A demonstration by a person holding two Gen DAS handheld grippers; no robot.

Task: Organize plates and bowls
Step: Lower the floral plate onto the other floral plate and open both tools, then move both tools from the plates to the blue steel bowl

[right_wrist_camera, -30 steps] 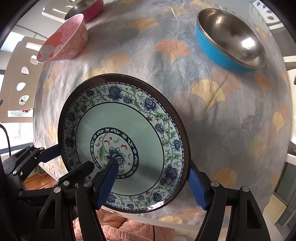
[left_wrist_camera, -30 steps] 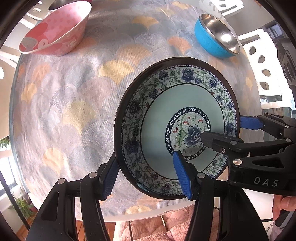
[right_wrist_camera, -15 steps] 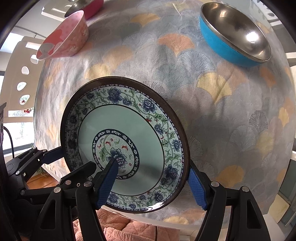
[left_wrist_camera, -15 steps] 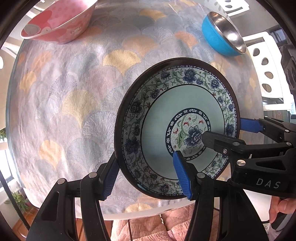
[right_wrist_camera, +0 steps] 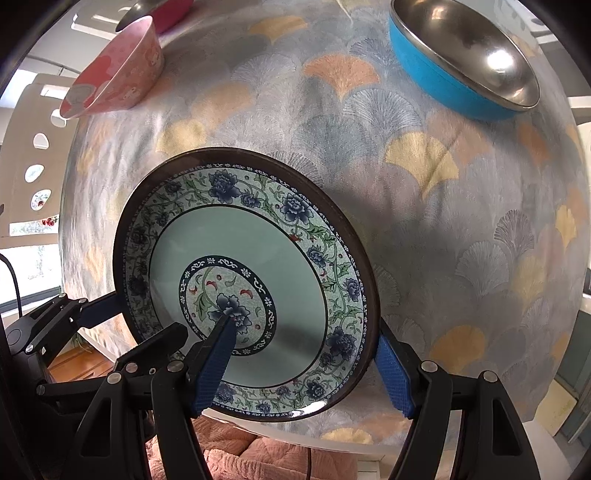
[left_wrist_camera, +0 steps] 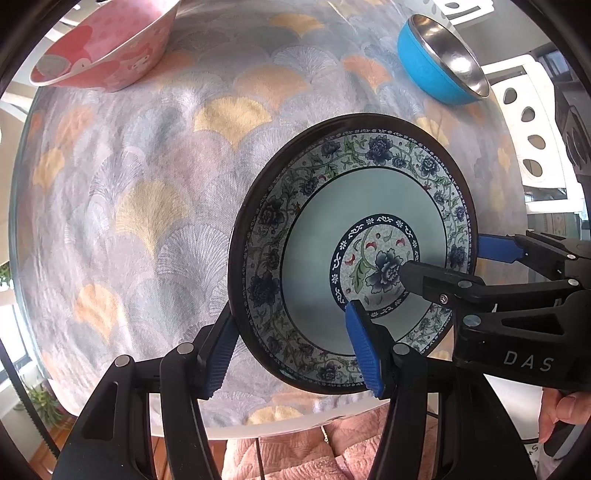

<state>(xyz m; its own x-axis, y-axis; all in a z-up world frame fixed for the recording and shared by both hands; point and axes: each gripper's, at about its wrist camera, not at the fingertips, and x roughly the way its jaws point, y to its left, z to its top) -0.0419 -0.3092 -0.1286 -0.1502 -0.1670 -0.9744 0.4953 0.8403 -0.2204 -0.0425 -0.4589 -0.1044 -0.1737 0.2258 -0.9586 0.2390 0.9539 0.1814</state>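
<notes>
A floral plate point(left_wrist_camera: 369, 236) with a dark rim and pale green middle is held above the round table's near edge. My left gripper point(left_wrist_camera: 291, 350) is shut on its left rim, one pad under and one inside. My right gripper point(right_wrist_camera: 303, 365) is shut on its right rim, and shows at the right of the left wrist view point(left_wrist_camera: 443, 266). The plate point(right_wrist_camera: 240, 258) tilts slightly. A pink bowl point(left_wrist_camera: 99, 48) stands far left and a blue steel-lined bowl point(left_wrist_camera: 439, 62) far right.
The table wears a grey cloth with fan patterns point(left_wrist_camera: 155, 184). A red bowl point(right_wrist_camera: 162, 14) stands behind the pink bowl point(right_wrist_camera: 114, 70). White chairs point(left_wrist_camera: 524, 122) ring the table. A pink cushion point(right_wrist_camera: 251, 450) lies below the near edge.
Both grippers, with the plate, have moved forward over the table; the bowls look closer and larger. The grip on the plate is unchanged.
</notes>
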